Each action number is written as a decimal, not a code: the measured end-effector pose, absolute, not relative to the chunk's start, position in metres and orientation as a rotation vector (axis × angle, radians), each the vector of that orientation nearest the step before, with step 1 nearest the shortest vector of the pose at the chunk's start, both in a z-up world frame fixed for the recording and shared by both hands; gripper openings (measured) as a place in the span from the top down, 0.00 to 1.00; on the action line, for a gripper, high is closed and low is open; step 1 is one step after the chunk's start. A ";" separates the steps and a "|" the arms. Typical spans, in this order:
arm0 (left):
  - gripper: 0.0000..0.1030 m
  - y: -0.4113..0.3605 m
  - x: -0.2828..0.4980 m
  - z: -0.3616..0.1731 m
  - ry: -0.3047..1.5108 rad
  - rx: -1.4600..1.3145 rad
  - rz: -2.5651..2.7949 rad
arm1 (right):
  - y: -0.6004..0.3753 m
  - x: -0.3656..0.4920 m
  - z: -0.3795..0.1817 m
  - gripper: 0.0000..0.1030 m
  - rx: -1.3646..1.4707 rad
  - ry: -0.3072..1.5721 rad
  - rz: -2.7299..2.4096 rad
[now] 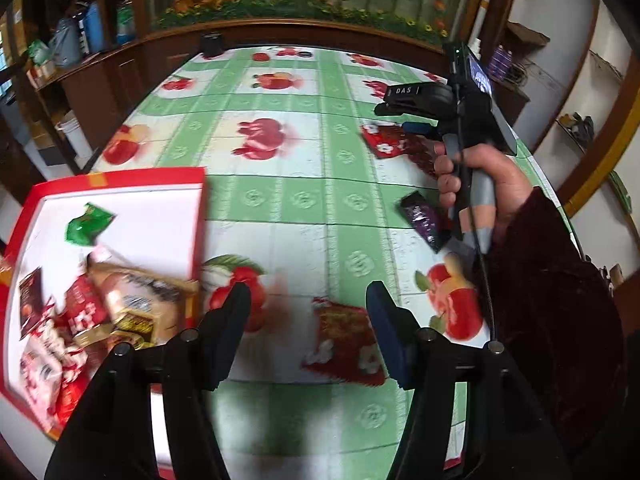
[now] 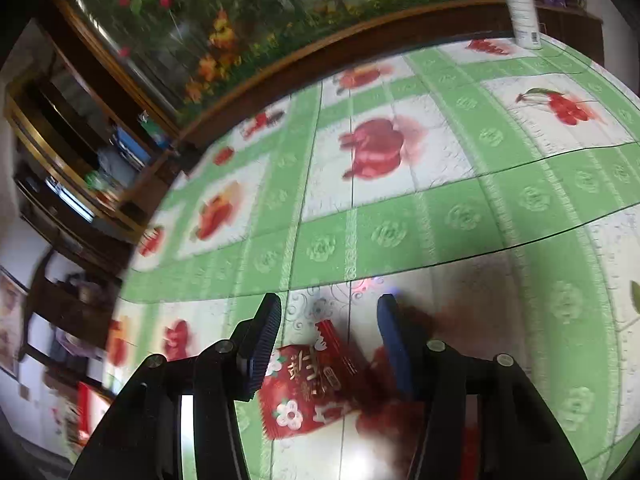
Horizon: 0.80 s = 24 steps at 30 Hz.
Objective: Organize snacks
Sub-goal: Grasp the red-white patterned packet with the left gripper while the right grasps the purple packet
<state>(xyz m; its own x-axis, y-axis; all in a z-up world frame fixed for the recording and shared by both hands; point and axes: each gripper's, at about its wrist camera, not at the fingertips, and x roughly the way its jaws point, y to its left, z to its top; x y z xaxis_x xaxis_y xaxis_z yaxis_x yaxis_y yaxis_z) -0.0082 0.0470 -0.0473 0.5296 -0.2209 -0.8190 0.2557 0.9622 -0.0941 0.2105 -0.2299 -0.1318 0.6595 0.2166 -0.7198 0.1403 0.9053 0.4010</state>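
My left gripper (image 1: 308, 312) is open and empty above a red snack packet (image 1: 344, 344) lying on the tablecloth. A red box lid with a white inside (image 1: 160, 208) lies at the left and holds several snack packets, among them a green one (image 1: 86, 226) and a tan one (image 1: 140, 304). My right gripper (image 2: 328, 332) is open, and a red packet with white flowers (image 2: 308, 388) lies on the cloth between its fingers. In the left wrist view the right gripper (image 1: 404, 116) hovers over that red packet (image 1: 386, 140). A dark purple bar (image 1: 424, 222) lies beside the hand.
The table wears a green and white cloth with fruit prints (image 1: 304, 200). A white bottle (image 2: 520, 4) stands at the far edge. A dark cup (image 1: 212, 44) stands at the far end. Wooden cabinets and shelves surround the table.
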 end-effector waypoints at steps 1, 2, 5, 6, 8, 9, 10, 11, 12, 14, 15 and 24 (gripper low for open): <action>0.43 0.051 -0.008 -0.048 0.975 0.030 -0.281 | -0.224 0.210 -0.133 0.59 0.404 0.860 0.040; 0.43 0.054 -0.007 -0.049 0.981 0.022 -0.276 | -0.217 0.209 -0.133 0.66 0.342 0.872 0.036; 0.43 0.060 -0.007 -0.054 1.008 0.001 -0.250 | -0.198 0.195 -0.133 0.75 0.226 0.943 0.110; 0.43 0.064 -0.008 -0.054 1.010 -0.009 -0.250 | -0.194 0.189 -0.132 0.76 0.196 0.958 0.129; 0.43 0.067 -0.014 -0.053 0.999 -0.013 -0.253 | -0.185 0.166 -0.131 0.76 0.109 0.991 0.174; 0.43 0.068 -0.015 -0.052 0.993 0.000 -0.257 | -0.182 0.152 -0.131 0.76 0.081 1.001 0.207; 0.43 0.067 -0.018 -0.054 0.993 0.030 -0.267 | -0.181 0.140 -0.131 0.75 0.066 1.007 0.238; 0.43 0.065 -0.020 -0.056 0.994 0.058 -0.271 | -0.179 0.123 -0.132 0.75 0.054 1.009 0.285; 0.43 0.065 -0.021 -0.058 0.993 0.070 -0.274 | -0.179 0.101 -0.134 0.74 0.047 1.009 0.342; 0.43 0.061 -0.025 -0.065 0.997 0.104 -0.298 | -0.180 0.077 -0.135 0.75 0.052 1.004 0.400; 0.43 0.060 -0.027 -0.066 0.998 0.117 -0.307 | -0.185 0.059 -0.135 0.74 0.077 1.001 0.438; 0.43 0.049 -0.037 -0.072 0.978 0.189 -0.335 | -0.271 -0.033 -0.122 0.46 0.282 0.852 0.364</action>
<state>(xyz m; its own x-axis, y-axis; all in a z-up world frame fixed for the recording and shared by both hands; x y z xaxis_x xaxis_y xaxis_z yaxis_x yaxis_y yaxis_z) -0.0375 0.0494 -0.0717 0.5127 -0.1927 -0.8367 0.3609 0.9326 0.0063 -0.0325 -0.2711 -0.1219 0.6029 0.4210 -0.6777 -0.1990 0.9020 0.3832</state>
